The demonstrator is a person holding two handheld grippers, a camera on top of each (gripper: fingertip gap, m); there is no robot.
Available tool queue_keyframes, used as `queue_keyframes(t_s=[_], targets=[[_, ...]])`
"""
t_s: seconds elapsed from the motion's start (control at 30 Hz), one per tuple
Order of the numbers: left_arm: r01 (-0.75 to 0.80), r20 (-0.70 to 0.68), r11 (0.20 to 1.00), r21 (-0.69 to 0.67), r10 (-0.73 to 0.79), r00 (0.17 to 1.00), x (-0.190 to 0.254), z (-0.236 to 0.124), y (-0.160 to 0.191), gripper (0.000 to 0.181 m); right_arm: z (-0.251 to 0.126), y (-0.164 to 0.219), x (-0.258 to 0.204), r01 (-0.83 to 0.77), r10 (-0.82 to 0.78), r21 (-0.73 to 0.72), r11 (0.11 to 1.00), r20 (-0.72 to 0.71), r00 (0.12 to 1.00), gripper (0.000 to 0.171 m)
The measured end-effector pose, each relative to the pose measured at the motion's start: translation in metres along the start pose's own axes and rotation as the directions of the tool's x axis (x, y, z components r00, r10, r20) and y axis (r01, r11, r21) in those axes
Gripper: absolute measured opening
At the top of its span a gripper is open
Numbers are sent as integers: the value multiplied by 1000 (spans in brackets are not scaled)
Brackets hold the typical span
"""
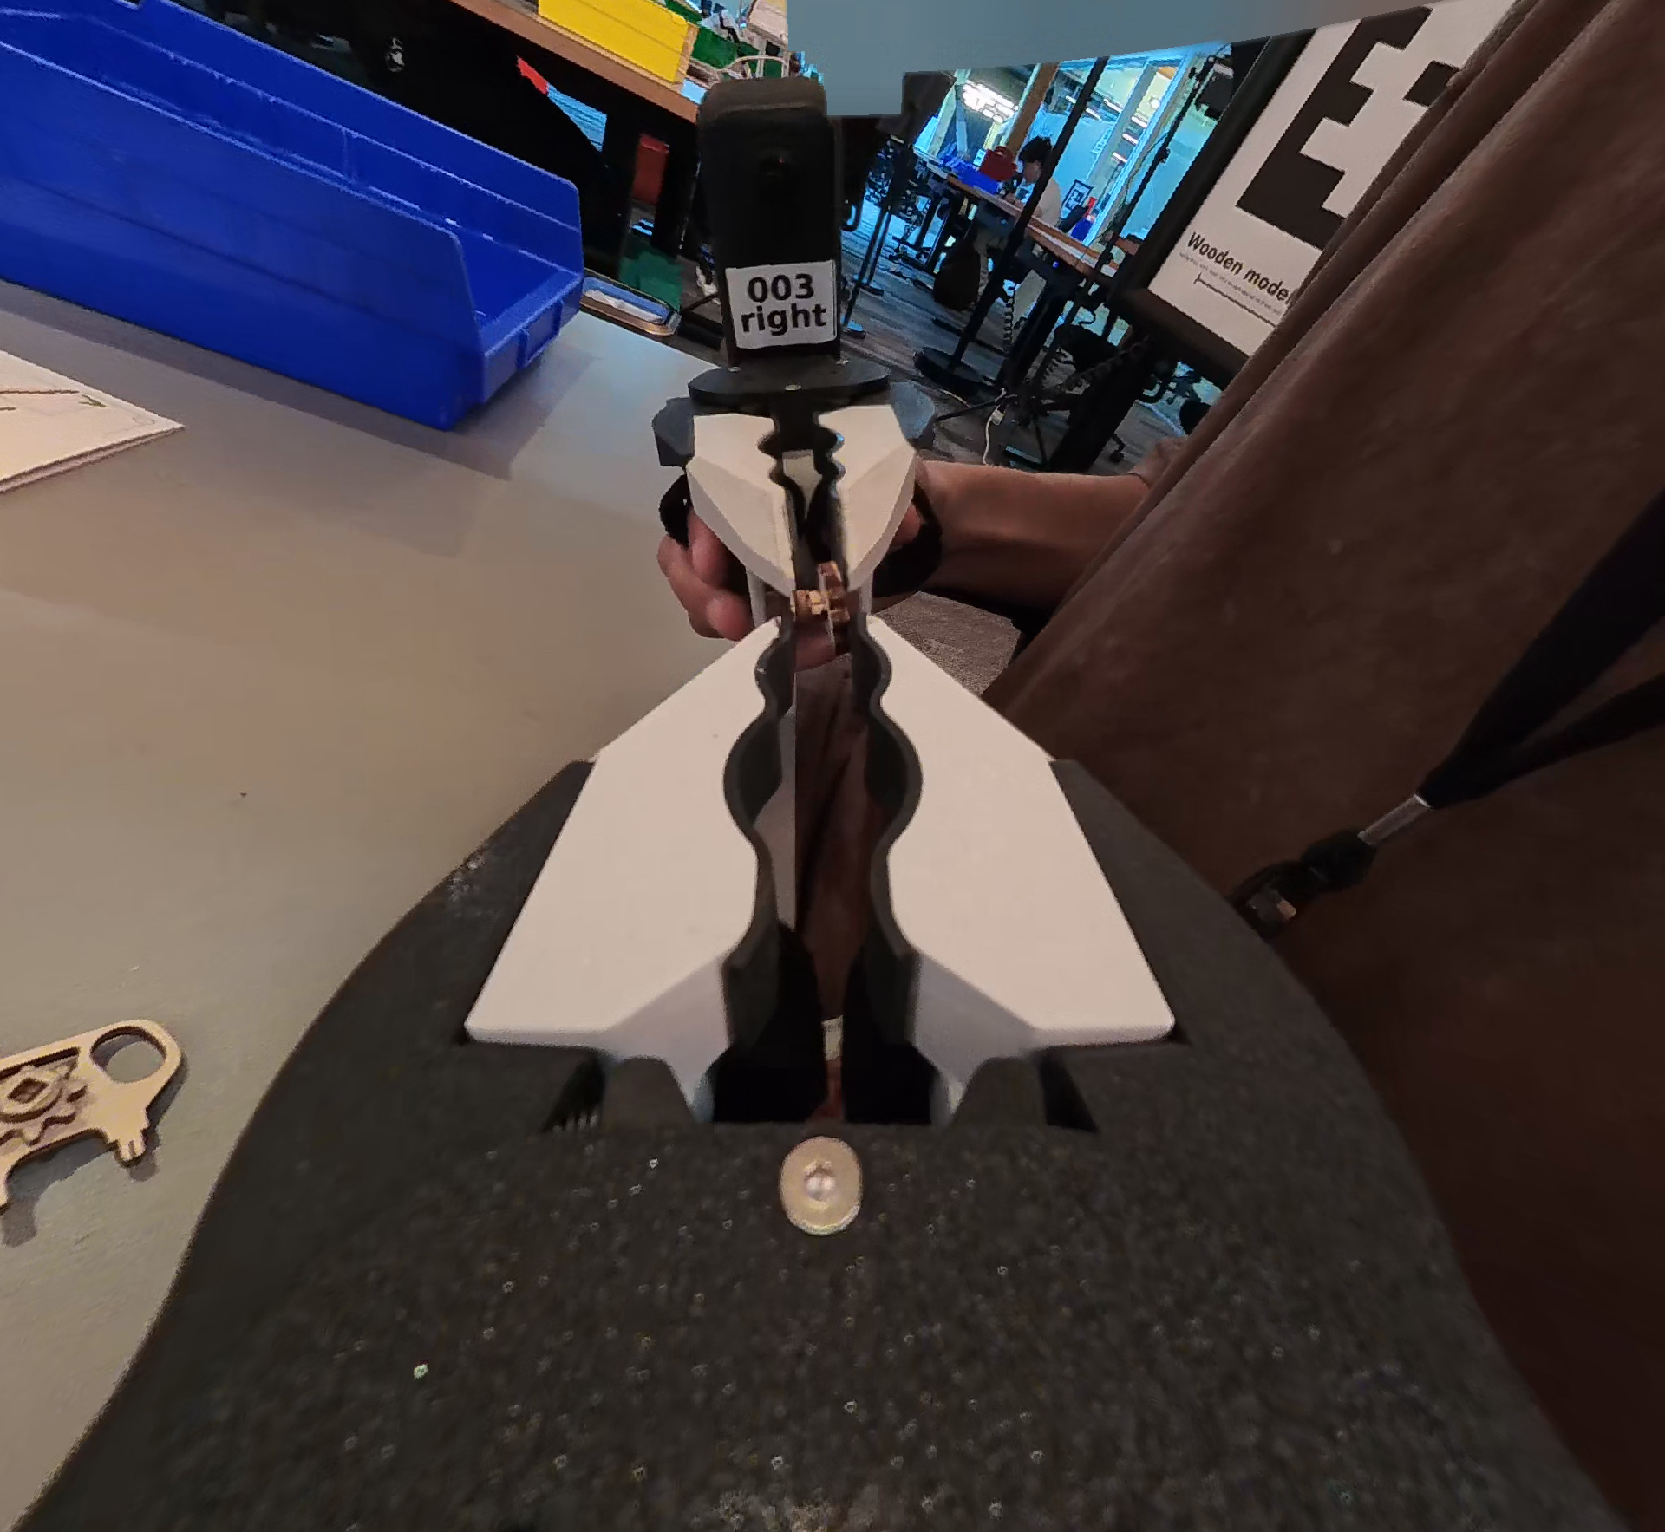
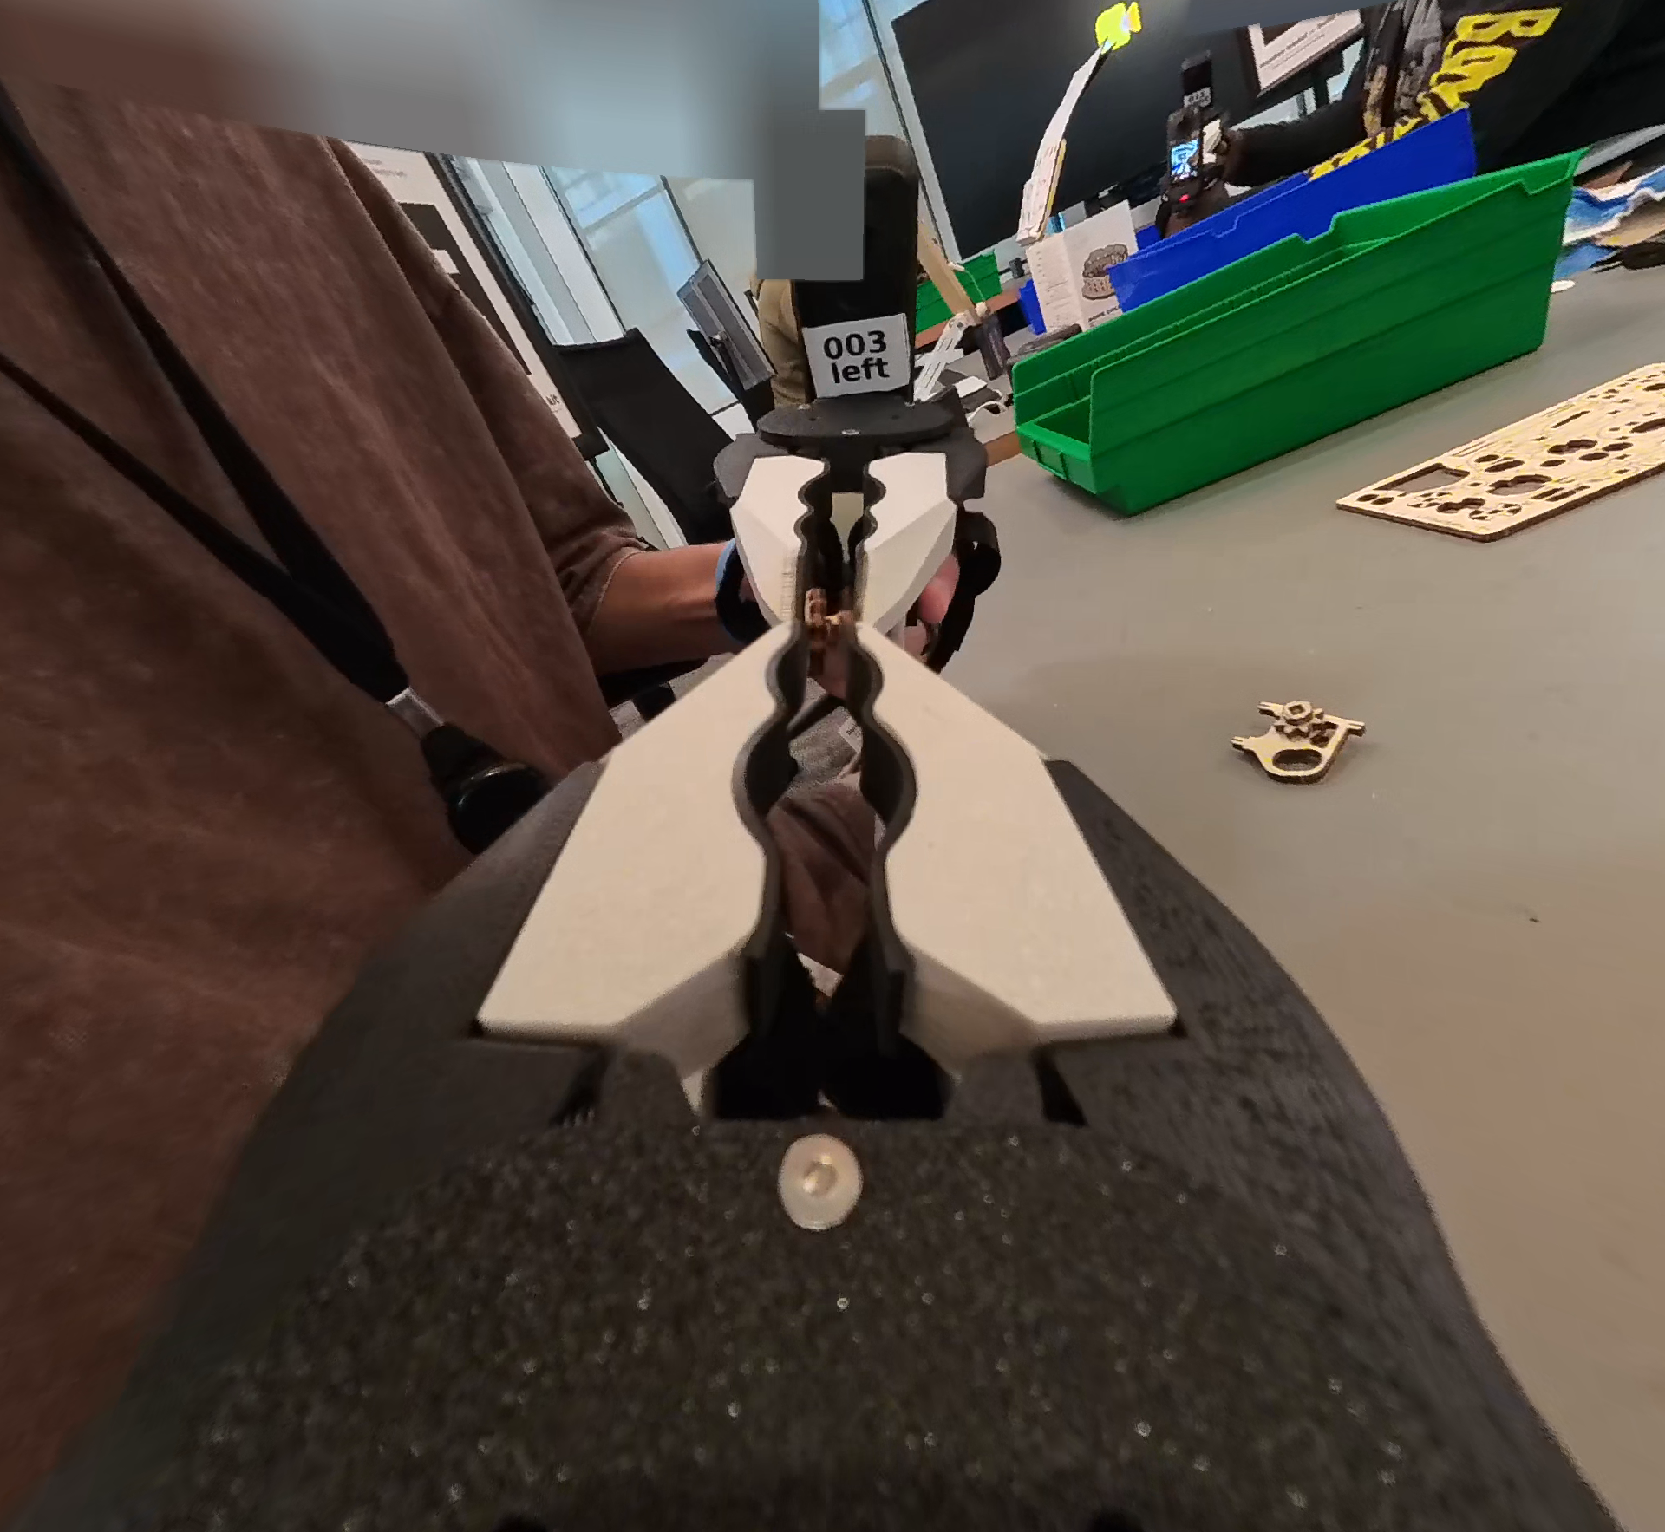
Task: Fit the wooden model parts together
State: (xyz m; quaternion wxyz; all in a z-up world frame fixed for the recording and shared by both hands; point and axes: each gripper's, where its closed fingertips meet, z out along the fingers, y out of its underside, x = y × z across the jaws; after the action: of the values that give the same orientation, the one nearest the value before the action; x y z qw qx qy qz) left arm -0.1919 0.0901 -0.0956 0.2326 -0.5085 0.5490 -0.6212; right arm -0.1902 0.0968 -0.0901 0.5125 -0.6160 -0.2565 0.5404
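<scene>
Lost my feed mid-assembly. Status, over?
Left gripper and right gripper meet tip to tip above the table, both shut on small wooden parts. Loose wooden piece lies aside. Nothing in the way.

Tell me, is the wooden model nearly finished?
Not yet, it seems. Done: a flat pale wooden plate with small gears lies assembled on the grey table. In hand: the left gripper and right gripper meet tip to tip, both pinching small tan wooden pieces; whether these have joined is unclear. Left: a laser-cut wooden sheet and another cut-out wooden piece wait.
</scene>
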Motion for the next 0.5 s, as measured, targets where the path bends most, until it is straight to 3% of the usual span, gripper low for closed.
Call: queue_keyframes(t_s=[0.5], targets=[[-30,-29,1000,-1,30,999,10,1,-1,10,4,2,-8,40,-40,-27,999,18,999,11]])
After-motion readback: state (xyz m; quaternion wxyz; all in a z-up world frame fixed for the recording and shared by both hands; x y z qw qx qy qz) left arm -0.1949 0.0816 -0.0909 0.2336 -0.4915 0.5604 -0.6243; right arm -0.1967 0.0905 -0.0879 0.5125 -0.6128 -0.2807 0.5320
